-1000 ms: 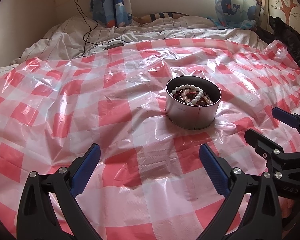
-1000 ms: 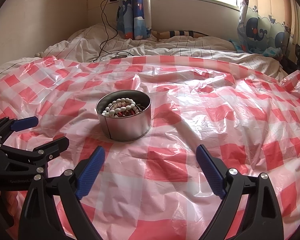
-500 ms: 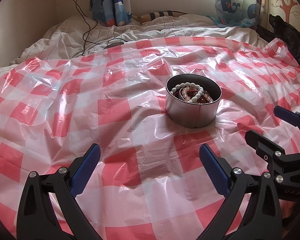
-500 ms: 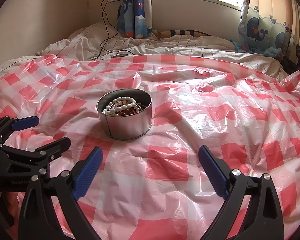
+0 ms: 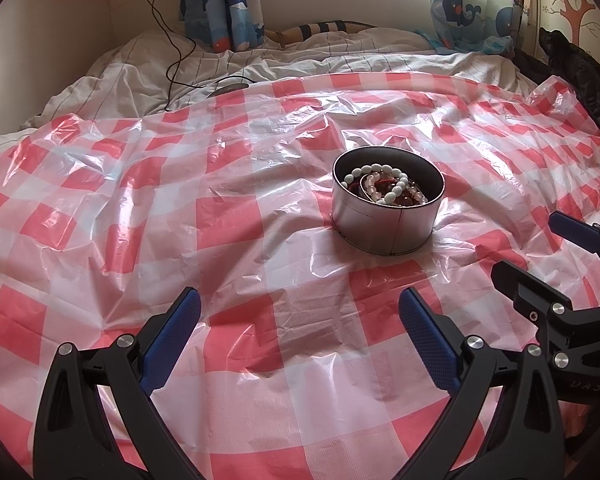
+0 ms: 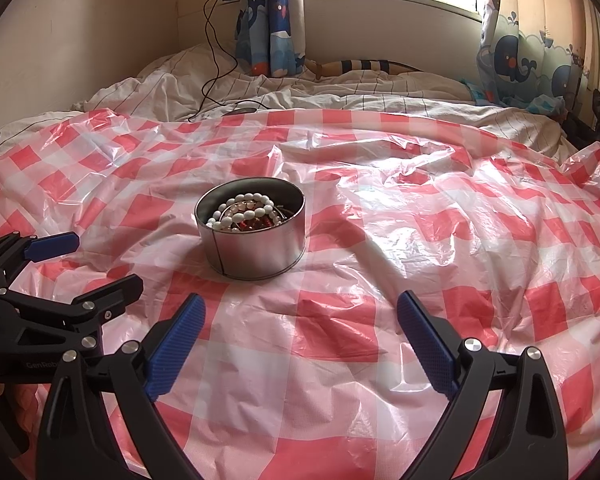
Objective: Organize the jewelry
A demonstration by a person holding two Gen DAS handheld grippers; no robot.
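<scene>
A round silver tin (image 5: pixel 384 224) stands on the red-and-white checked plastic sheet (image 5: pixel 236 240); it also shows in the right wrist view (image 6: pixel 256 248). It holds a white bead bracelet (image 5: pixel 380 186) over red and pink bead bracelets; the white beads show in the right wrist view (image 6: pixel 244 210). My left gripper (image 5: pixel 300 320) is open and empty, short of the tin and to its left. My right gripper (image 6: pixel 302 324) is open and empty, short of the tin and to its right. Each gripper shows at the edge of the other's view.
The sheet covers a bed with rumpled white striped bedding (image 5: pixel 260 68) behind. A black charger cable (image 5: pixel 172 52) runs from the wall onto the bedding. Whale-print curtains (image 6: pixel 272 20) hang at the back. A dark garment (image 5: pixel 572 64) lies at the far right.
Both grippers have drawn back and lifted slightly, so the tin sits a little farther off in both views. Both stay open and empty. The tin has not moved.
</scene>
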